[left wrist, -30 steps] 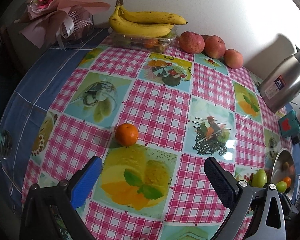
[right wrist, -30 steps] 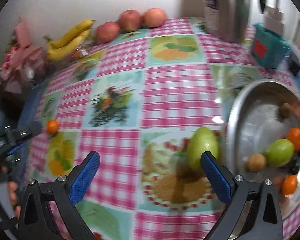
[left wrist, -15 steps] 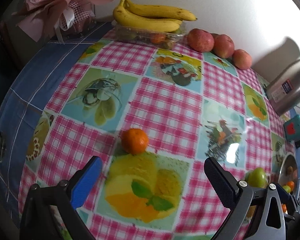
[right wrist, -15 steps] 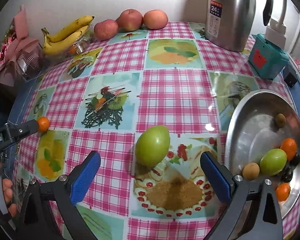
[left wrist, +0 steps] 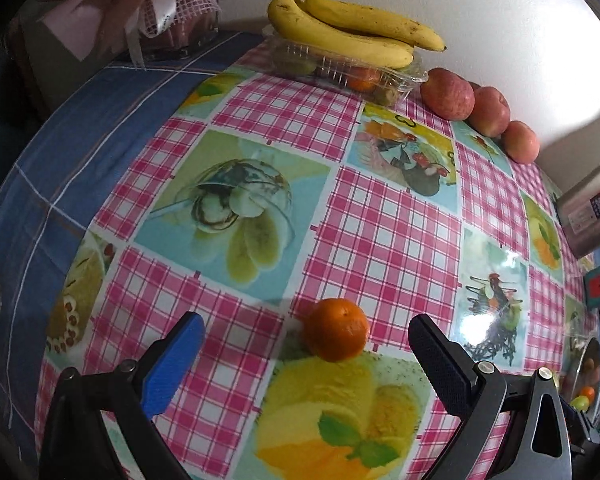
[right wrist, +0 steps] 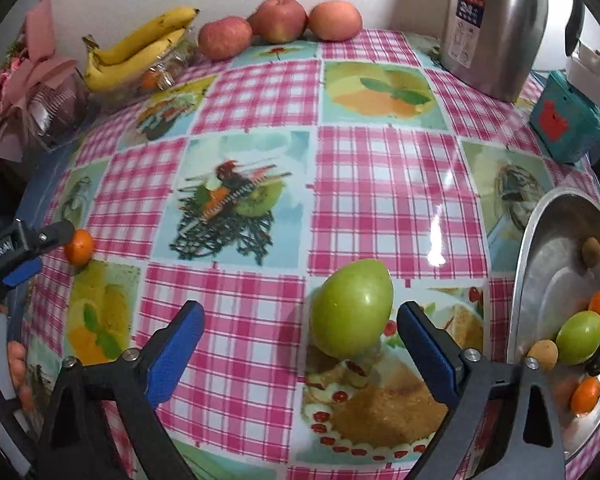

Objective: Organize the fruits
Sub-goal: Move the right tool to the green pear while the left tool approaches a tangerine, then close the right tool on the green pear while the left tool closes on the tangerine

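A small mandarin (left wrist: 336,334) lies on the checked tablecloth, just past the tips of my left gripper (left wrist: 304,328) and between its open fingers, touching neither. In the right wrist view the same mandarin (right wrist: 78,246) sits against a left fingertip (right wrist: 54,234). A green pear-shaped fruit (right wrist: 352,316) lies between the fingers of my right gripper (right wrist: 300,312). Its jaws are closing: the right pad (right wrist: 420,344) is close to the fruit and the left pad stands well apart. A steel bowl (right wrist: 548,248) on the right holds several small fruits.
Bananas (left wrist: 352,36) rest on a clear plastic tray (left wrist: 340,70) at the back, with three apples (right wrist: 280,20) along the wall. A steel thermos (right wrist: 496,28) and a teal box (right wrist: 566,120) stand at the back right. A pink wrapped bouquet (left wrist: 140,0) is at the back left.
My left gripper has come down and closer, so the mandarin now lies between its fingertips. My right gripper has shifted so the green fruit sits between its fingers, which have narrowed slightly.
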`<state>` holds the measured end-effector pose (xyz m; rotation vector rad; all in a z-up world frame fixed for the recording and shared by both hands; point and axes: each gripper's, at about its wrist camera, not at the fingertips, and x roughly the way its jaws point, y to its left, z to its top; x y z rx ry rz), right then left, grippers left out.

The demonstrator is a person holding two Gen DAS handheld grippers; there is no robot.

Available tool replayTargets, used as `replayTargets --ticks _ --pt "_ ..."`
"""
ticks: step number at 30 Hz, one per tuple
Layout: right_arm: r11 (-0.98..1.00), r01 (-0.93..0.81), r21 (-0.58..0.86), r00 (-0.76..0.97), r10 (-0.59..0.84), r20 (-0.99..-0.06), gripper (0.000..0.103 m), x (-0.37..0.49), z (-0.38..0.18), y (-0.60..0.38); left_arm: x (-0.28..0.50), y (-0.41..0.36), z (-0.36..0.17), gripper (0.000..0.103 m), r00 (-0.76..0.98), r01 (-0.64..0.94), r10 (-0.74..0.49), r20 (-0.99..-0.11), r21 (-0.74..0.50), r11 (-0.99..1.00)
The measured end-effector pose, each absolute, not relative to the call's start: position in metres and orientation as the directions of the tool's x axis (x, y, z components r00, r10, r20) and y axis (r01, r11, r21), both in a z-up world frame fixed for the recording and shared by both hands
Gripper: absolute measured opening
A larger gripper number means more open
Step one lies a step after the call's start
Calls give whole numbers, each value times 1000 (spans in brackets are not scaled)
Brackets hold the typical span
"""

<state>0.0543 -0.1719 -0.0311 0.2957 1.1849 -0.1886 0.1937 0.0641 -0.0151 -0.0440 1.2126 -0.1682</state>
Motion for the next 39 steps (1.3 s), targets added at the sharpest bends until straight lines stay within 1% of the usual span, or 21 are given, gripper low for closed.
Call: replayTargets --ticks 5,7,9,10,12,13,14,15,16,17,18,19,20,21,22,23,24,32,39 --pt "944 313 108 340 -5 -940 96 54 -40 -175 195 57 -20 103 330 137 -125 -936 -83 987" --pt "945 314 93 332 -18 -943 93 54 -41 -175 195 53 -23 103 317 137 -129 -940 -90 987" --pt "947 313 68 323 -38 -946 89 55 -42 -174 194 49 -25 102 304 149 -139 -942 -97 984" --pt "947 313 67 321 -39 -946 88 54 -42 -174 194 47 -25 101 303 152 -138 -943 -95 984" --pt "946 317 69 318 -38 -947 88 54 -44 -175 193 45 -26 94 298 152 -146 -943 -104 983" --pt "946 317 67 317 -39 -948 87 55 -44 -176 193 45 -27 87 292 149 -156 -944 -116 982" --pt "947 317 57 314 -49 -948 83 55 -43 -176 193 45 -28 83 286 146 -161 -944 -123 982" --pt "947 318 37 313 -68 -947 76 55 -43 -176 193 46 -29 82 282 143 -163 -945 -127 982" --pt "947 320 27 312 -78 -947 74 55 -42 -175 193 46 -30 78 277 142 -166 -946 -131 981" --pt "947 321 22 311 -84 -947 72 55 -41 -176 193 45 -30 70 274 141 -168 -947 -133 981" --pt "946 324 27 313 -80 -946 71 55 -41 -177 193 45 -31 64 269 141 -172 -948 -138 980" --pt "944 329 28 314 -81 -946 69 55 -40 -178 193 45 -31 51 266 141 -177 -948 -143 980" --pt "943 332 22 314 -88 -945 64 55 -39 -178 192 44 -30 40 267 141 -181 -947 -148 979" --pt "941 337 13 315 -100 -944 56 55 -39 -179 191 45 -29 38 268 140 -179 -947 -146 979" --pt "939 344 -5 314 -120 -942 52 54 -37 -181 190 44 -28 38 270 143 -185 -945 -150 978" --pt "937 350 -16 312 -132 -941 43 53 -36 -183 189 43 -27 38 272 148 -188 -944 -152 977" --pt "935 355 -14 314 -133 -940 40 52 -34 -185 188 41 -26 38 274 154 -187 -943 -149 977" --pt "931 360 59 338 -71 -939 40 42 -25 -189 175 23 -4 38 295 175 -188 -937 -140 975" --pt "932 352 84 371 -57 -927 40 18 -1 -192 146 -6 20 38 303 219 -233 -924 -170 961"
